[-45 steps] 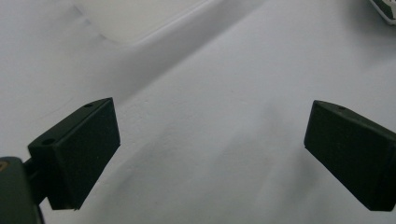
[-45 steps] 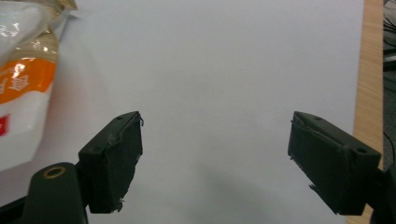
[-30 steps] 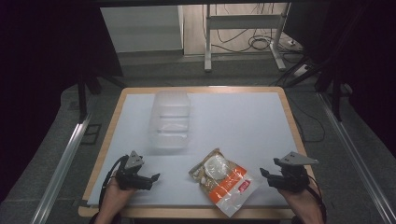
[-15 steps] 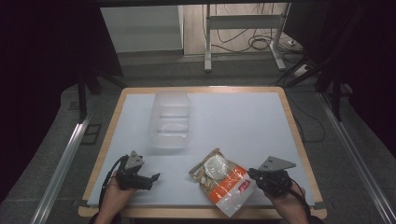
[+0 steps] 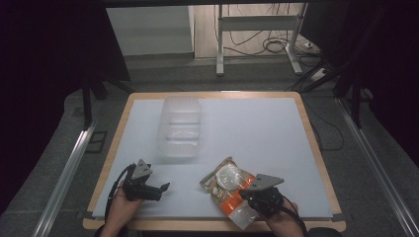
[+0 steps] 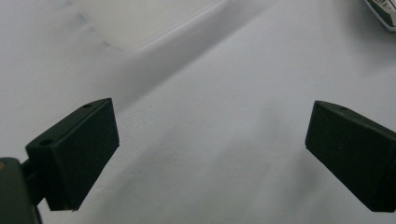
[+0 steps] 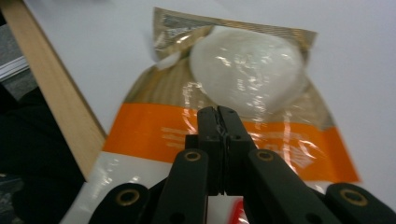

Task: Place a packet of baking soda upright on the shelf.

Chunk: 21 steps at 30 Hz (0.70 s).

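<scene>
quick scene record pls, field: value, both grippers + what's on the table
left gripper: open, jaws wide apart over bare white surface, near front left of table
right gripper: jaws together, over the snack packet; whether film is pinched cannot be told
snack packet: orange, brown and clear, white round item inside, lying flat near front edge, right of centre
clear plastic container: left of centre, farther back, apart from both grippers
table: white top, wooden rim

Tub [image 5: 180, 127] behind left tongs [image 5: 160, 188]; pouch [image 5: 228, 190] under right tongs [image 5: 243, 194].
</scene>
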Motion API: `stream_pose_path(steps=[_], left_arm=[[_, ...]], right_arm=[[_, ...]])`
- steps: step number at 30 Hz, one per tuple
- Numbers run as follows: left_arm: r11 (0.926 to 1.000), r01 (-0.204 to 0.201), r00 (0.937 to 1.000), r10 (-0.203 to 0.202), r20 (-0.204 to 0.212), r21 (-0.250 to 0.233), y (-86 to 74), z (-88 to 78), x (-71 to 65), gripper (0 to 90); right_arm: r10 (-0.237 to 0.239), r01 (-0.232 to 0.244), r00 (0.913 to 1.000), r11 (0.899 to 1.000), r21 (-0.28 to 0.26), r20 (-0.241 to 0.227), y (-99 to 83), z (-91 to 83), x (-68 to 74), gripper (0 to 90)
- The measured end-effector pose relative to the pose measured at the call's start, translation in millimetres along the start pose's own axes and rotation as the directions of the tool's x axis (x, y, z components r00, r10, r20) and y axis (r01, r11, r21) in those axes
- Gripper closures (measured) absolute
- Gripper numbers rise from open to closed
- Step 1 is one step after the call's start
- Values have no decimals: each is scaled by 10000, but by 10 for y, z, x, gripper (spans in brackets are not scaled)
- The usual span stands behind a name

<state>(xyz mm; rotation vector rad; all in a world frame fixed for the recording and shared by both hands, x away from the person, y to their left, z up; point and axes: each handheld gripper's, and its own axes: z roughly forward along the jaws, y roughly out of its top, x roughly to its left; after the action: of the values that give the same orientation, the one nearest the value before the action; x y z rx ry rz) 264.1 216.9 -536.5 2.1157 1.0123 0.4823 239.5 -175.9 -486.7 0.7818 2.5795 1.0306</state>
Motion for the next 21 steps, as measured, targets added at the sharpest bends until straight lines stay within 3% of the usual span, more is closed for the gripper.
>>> stream_pose_path(steps=[7, 12, 21], left_arm=[[10000, 21, 10000, -21, -42, 3, 2, 8, -5, 27], [10000, -44, 10000, 45, -88, 27, 4, 17, -16, 21], [9999, -96, 9999, 96, -63, 48, 6, 27, -26, 20]], right_arm=[[-320, 328, 9985, 9993, 180, -446, 41, 105, 164, 879], [-768, 815, 9921, 9957, 447, -996, 61, 231, 345, 882], [-1091, 1206, 9825, 9903, 687, -1511, 74, 321, 541, 880]])
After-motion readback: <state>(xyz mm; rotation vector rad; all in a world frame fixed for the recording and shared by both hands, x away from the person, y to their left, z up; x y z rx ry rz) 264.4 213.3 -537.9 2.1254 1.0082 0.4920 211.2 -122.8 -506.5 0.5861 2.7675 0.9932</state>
